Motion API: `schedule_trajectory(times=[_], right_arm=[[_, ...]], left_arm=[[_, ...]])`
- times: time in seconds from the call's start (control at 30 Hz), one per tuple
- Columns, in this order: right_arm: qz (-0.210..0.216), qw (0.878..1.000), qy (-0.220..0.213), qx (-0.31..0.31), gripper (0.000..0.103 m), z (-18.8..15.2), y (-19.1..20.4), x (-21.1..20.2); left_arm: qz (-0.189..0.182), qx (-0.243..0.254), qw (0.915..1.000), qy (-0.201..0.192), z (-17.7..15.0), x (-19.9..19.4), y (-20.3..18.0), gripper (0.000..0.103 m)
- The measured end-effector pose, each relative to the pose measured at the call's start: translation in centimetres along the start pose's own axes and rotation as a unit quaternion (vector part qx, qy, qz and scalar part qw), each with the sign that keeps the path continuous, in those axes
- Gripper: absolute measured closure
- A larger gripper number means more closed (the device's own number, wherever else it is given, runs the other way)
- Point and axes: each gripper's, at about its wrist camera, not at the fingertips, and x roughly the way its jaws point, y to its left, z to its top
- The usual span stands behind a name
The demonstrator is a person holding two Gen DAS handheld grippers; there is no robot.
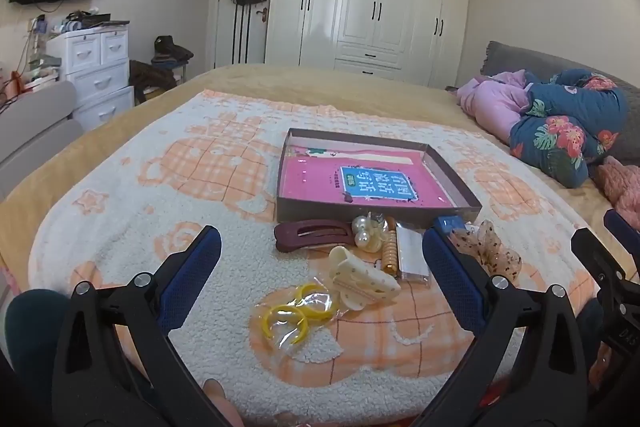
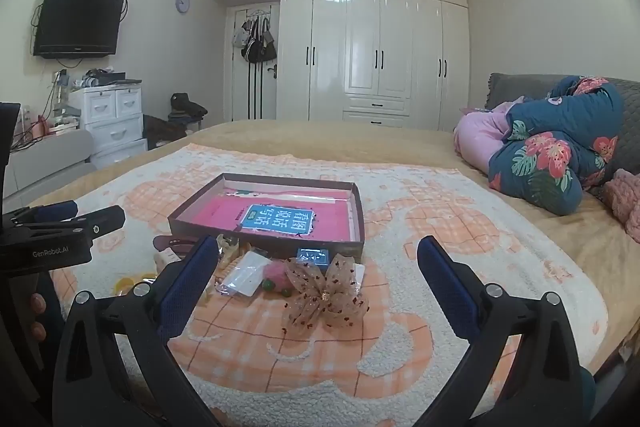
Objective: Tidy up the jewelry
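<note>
A shallow brown box [image 1: 372, 217] [image 2: 264, 245] with a pink lining lies on the bed blanket. In front of it sits a heap of hair accessories: a maroon clip [image 1: 310, 235], pearl pieces [image 1: 362, 231], a cream claw clip [image 1: 360, 281], yellow hoops in clear wrap [image 1: 296, 315], an amber comb [image 1: 389, 251], a white packet [image 1: 412, 255] [image 2: 244, 277] and a sheer dotted bow [image 1: 490, 251] [image 2: 324, 293]. My left gripper [image 1: 320, 235] hovers open before the heap. My right gripper [image 2: 318, 247] is open too, the bow lying between its fingers, untouched.
The patterned orange-and-white blanket [image 1: 200, 163] covers a tan bedspread. A folded floral quilt [image 2: 560, 155] and pink bedding lie at the right. A white wardrobe [image 2: 372, 55], drawer unit [image 2: 114, 119] and wall television [image 2: 78, 21] stand beyond the bed.
</note>
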Motion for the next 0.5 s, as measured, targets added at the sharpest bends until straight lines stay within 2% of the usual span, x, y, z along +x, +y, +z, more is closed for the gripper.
schedule_trajectory(times=[0.07,0.5], right_arm=[[0.003,1.0,0.002,0.003,0.006,0.05,-0.12,-0.01],[0.001,1.0,0.004,0.003,0.006,-0.21,-0.28,0.18]], left_arm=[[-0.001,0.001,1.0,-0.009,-0.03,-0.08,-0.02,0.01],[-0.002,-0.004,1.0,-0.005,0.09,-0.04,0.14,0.01]])
